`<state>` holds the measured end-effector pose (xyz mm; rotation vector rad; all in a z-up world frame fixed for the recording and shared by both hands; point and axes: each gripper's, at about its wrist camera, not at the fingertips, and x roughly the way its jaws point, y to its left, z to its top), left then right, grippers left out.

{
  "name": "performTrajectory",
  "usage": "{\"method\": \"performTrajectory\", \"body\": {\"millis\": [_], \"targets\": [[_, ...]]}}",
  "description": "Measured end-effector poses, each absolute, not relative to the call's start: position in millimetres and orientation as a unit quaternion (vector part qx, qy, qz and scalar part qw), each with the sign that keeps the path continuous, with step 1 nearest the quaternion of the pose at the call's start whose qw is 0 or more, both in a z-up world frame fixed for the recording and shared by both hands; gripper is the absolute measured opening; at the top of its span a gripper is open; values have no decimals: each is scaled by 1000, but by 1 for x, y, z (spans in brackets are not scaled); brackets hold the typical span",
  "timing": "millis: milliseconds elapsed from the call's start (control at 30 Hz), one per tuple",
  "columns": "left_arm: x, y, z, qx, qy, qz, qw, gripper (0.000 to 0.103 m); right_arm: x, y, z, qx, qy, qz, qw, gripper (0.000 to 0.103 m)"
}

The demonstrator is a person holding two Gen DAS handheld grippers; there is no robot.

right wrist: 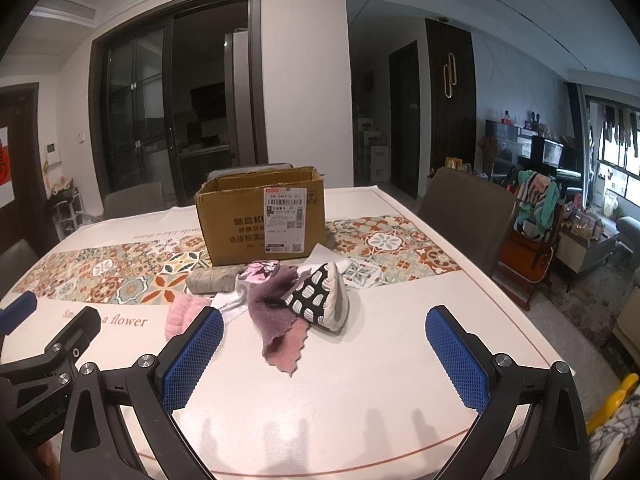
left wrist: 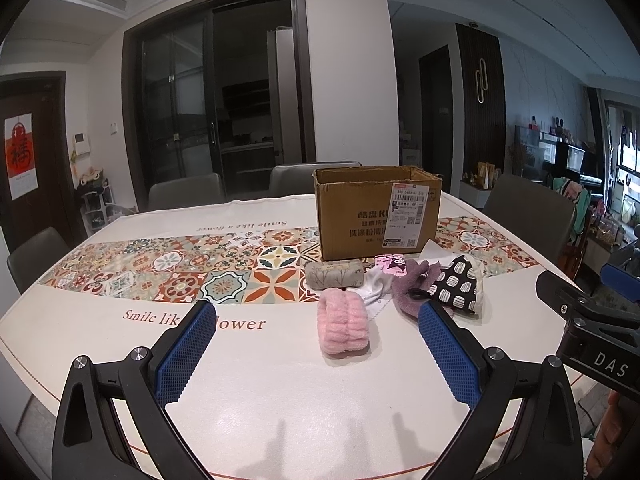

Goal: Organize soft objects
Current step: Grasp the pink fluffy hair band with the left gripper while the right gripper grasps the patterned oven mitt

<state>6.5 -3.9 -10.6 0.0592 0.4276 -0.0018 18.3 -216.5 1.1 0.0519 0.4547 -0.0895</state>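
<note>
A pile of soft things lies on the table in front of an open cardboard box [left wrist: 378,212] [right wrist: 262,220]. It holds a pink fluffy roll [left wrist: 343,326] [right wrist: 182,314], a grey printed roll [left wrist: 334,274] [right wrist: 212,280], a white sock [left wrist: 374,286], a purple cloth [left wrist: 410,286] [right wrist: 276,312] and a black-and-white patterned pouch [left wrist: 458,288] [right wrist: 320,300]. My left gripper [left wrist: 316,354] hovers open just short of the pink roll. My right gripper [right wrist: 324,358] hovers open before the purple cloth and pouch. Neither holds anything.
The table [left wrist: 280,400] carries a white cloth with a tiled floral runner [left wrist: 180,268]. Grey chairs [left wrist: 184,192] [right wrist: 468,216] stand around it. The right gripper's body [left wrist: 592,328] shows at the left view's right edge, the left one's [right wrist: 48,344] in the right view.
</note>
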Motion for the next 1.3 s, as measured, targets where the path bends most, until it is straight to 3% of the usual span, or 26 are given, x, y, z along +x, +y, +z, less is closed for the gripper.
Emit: {"method": "performTrajectory", "body": {"millis": [233, 933, 1300], "targets": [[25, -11, -20, 35, 222, 3, 975, 100, 38, -216, -10, 24, 238, -28, 971, 101], [94, -33, -74, 40, 319, 25, 946, 79, 119, -230, -66, 41, 340, 12, 939, 65], [120, -44, -95, 40, 354, 44, 933, 74, 148, -240, -85, 41, 363, 13, 931, 51]]}}
